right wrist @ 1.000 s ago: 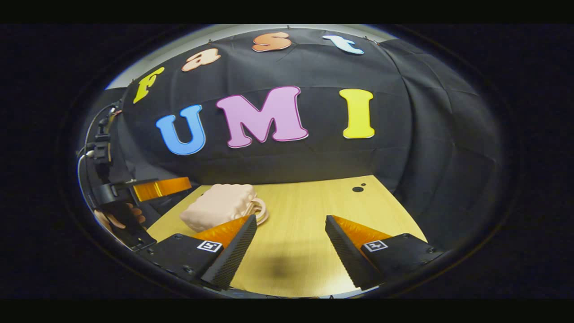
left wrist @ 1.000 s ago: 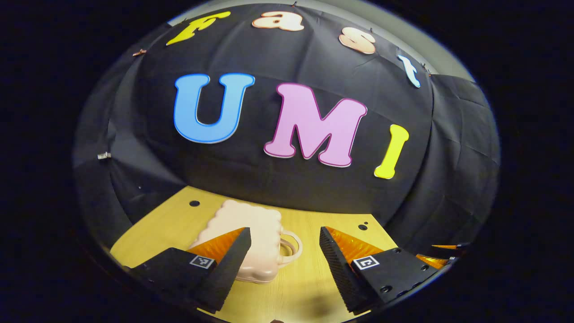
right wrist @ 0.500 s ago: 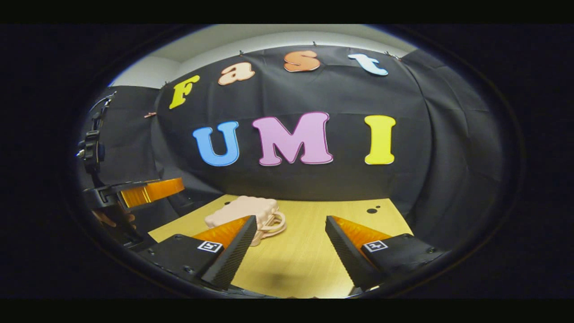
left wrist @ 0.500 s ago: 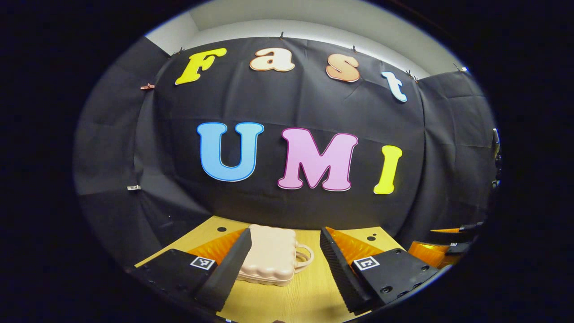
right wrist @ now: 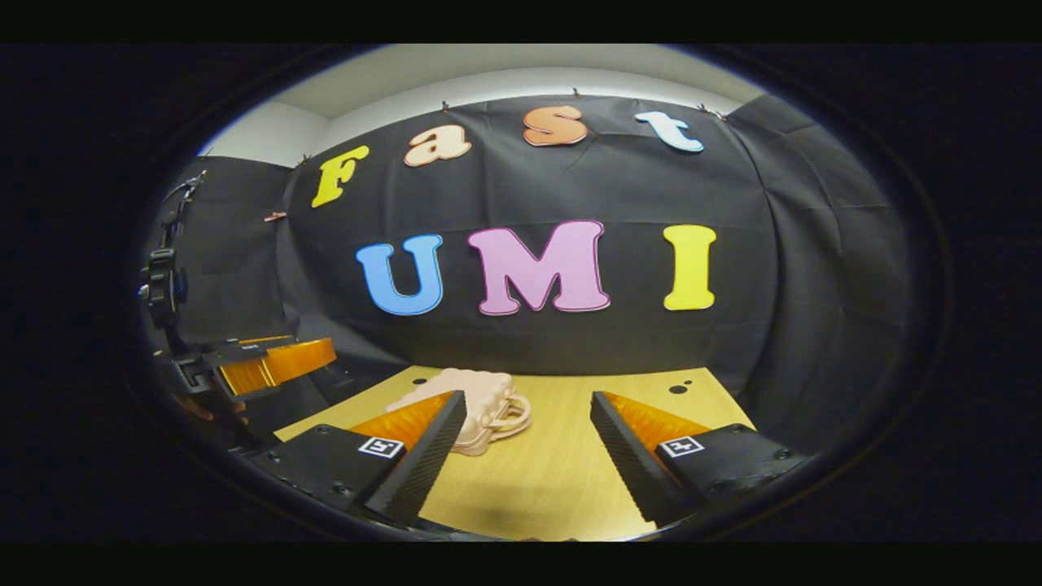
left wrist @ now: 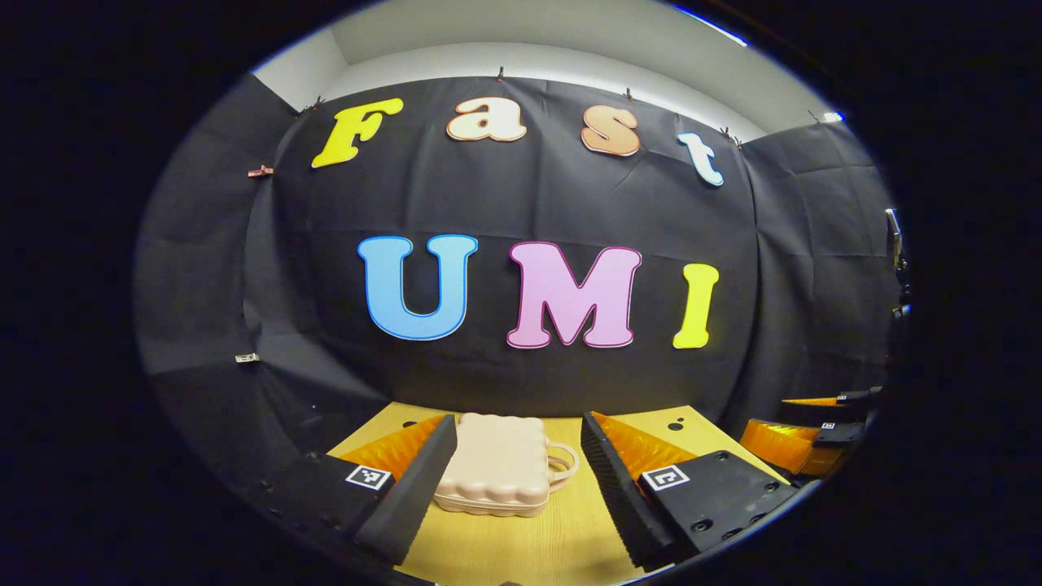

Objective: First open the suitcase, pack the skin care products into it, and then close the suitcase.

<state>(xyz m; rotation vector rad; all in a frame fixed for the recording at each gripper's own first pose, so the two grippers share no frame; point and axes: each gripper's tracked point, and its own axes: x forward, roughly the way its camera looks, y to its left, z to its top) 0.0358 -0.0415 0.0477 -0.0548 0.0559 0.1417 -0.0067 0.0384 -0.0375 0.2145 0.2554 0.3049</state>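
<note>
A small pale pink suitcase [left wrist: 498, 474] with a scalloped edge lies flat and closed on the wooden table [left wrist: 562, 541], its handle [left wrist: 563, 464] pointing right. My left gripper [left wrist: 517, 431] is open, held back from the suitcase, which appears between its fingers. In the right gripper view the suitcase [right wrist: 482, 403] lies ahead to the left, partly behind the left finger of my open right gripper [right wrist: 529, 407]. The left gripper [right wrist: 273, 358] shows at the left edge there, and the right gripper [left wrist: 802, 431] shows at the right edge of the left gripper view.
The black cloth wall [left wrist: 529, 203] closes the table off just behind the suitcase. Small dark holes [right wrist: 677, 388] mark the tabletop at the far right. Bare wood [right wrist: 553, 472] lies between my right gripper and the suitcase.
Both cameras have tilted upward and pulled back, so the suitcase sits lower and smaller in each view. Both grippers stay open. The suitcase has not moved.
</note>
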